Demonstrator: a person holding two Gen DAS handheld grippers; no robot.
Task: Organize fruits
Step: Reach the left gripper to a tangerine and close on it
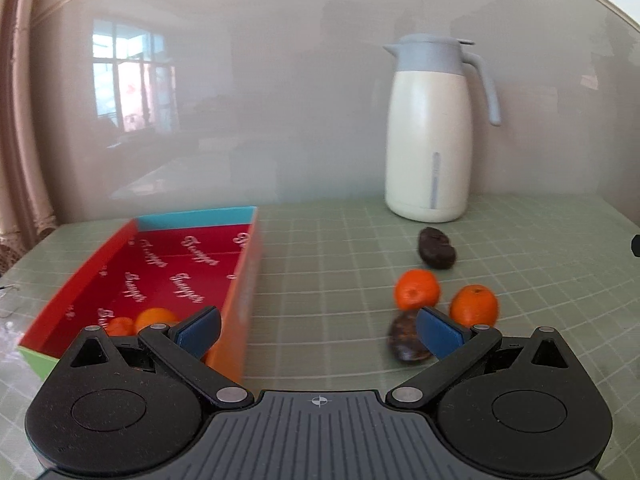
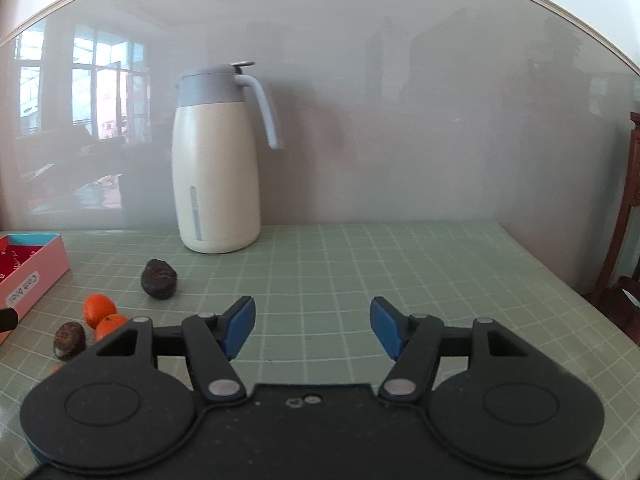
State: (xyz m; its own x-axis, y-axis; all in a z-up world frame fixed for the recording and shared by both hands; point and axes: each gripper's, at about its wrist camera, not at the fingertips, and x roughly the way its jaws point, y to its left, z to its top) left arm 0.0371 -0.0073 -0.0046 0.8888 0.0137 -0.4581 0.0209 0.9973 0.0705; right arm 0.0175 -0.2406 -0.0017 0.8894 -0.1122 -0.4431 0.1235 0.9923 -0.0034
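Reaching between picks, I hold my left gripper (image 1: pixel 318 330) wide and empty beside the red box (image 1: pixel 248 280) that holds two oranges (image 1: pixel 154 318), judging my next move to be closing on the near dark fruit (image 1: pixel 402 346) beside two loose oranges (image 1: pixel 474 304), my right gripper (image 2: pixel 312 326) parted and empty.

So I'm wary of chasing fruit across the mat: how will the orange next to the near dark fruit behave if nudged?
The orange looks round and smooth-skinned, so it would probably roll. It sits close to the near dark fruit, which may stop it that way. Likely firm, light.
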